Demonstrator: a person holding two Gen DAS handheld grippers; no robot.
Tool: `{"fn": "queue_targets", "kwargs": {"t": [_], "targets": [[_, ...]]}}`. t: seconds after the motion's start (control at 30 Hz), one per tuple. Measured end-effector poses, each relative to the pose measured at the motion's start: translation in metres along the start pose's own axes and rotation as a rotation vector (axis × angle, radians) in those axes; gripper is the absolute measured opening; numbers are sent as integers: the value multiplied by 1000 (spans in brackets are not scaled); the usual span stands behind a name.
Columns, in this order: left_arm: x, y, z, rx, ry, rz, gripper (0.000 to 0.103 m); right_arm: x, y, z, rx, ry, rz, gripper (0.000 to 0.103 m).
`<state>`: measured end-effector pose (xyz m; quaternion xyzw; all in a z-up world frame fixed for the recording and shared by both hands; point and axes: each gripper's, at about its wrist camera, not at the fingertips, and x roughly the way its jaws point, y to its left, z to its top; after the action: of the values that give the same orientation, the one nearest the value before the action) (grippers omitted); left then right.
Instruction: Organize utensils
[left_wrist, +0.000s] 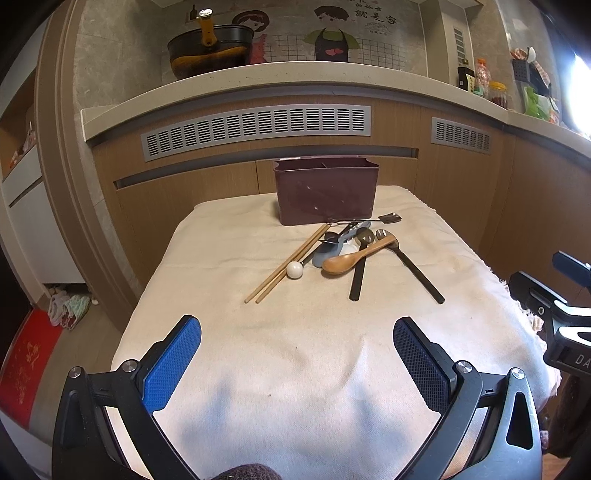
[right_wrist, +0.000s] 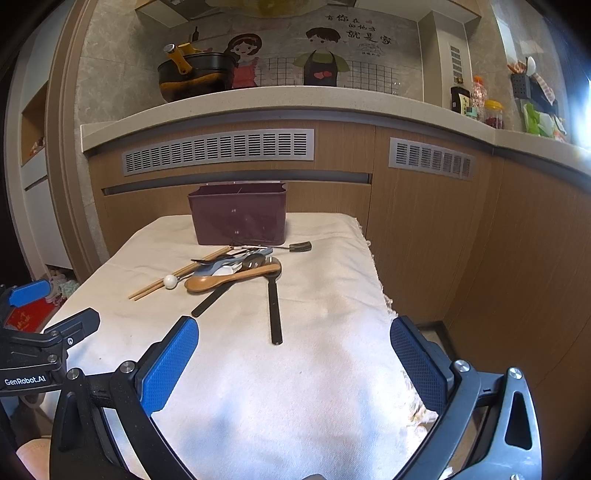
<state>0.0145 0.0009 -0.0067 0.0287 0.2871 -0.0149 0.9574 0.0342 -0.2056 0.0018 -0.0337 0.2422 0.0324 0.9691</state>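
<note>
Holding both tools low over the near end of the bench (left_wrist: 221, 369), we had the left claw (left_wrist: 297, 363) spread wide with nothing between its blue pads (left_wrist: 171, 363), and the right claw (right_wrist: 294, 363) likewise gaped apart and empty. Each hovered above the cream cloth (right_wrist: 295, 387) that covered the bench, well short of the utensils. From the right wrist view we could see part of the left tool at the left edge; from the left wrist view the right tool showed at the right edge.

Further out, near the middle of the cloth, the utensils lay in one loose heap. A wooden spoon (left_wrist: 354, 256) rested across the top, its bowl toward us. Two black-handled spoons fanned out from under it: one black handle (left_wrist: 357, 278) pointed nearly straight at us, the longer black handle (left_wrist: 419, 275) ran off to the right. A pair of chopsticks (left_wrist: 286, 267) lay side by side on the left of the heap, slanting toward us, and a white ball-ended piece (left_wrist: 294, 269) sat touching them. A blue-grey ceramic spoon (left_wrist: 325, 254) and some small metal pieces were tangled beneath; we could not sort those out. A small metal scoop (left_wrist: 391, 218) lay just at the heap's far right.

Just behind the heap stood the dark maroon utensil holder (left_wrist: 327, 192), upright, at the far end of the bench, with dividers showing inside. Beyond it ran wooden cabinets (left_wrist: 461, 184) under a pale counter.
</note>
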Motion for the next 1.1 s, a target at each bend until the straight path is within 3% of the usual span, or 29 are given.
{"fn": "queue_targets", "kwargs": {"t": [0.3,0.5,0.7,0.87,1.0,1.1], "targets": [[52,16,44,-2,2,22,103,57,-6,50,-29,4,-5,103],[93,28,85,2,-1,-46,103,122,-5,78,-109,71,27,103],[140,51,125,18,-15,-43,103,180,15,73,-228,213,195,103],[169,79,123,-37,40,-37,103,200,46,60,-351,247,299,101],[181,96,107,-82,82,-5,103,215,68,54,-458,293,420,80],[185,106,94,-145,107,-24,103,226,77,49,-491,344,499,79]]}}
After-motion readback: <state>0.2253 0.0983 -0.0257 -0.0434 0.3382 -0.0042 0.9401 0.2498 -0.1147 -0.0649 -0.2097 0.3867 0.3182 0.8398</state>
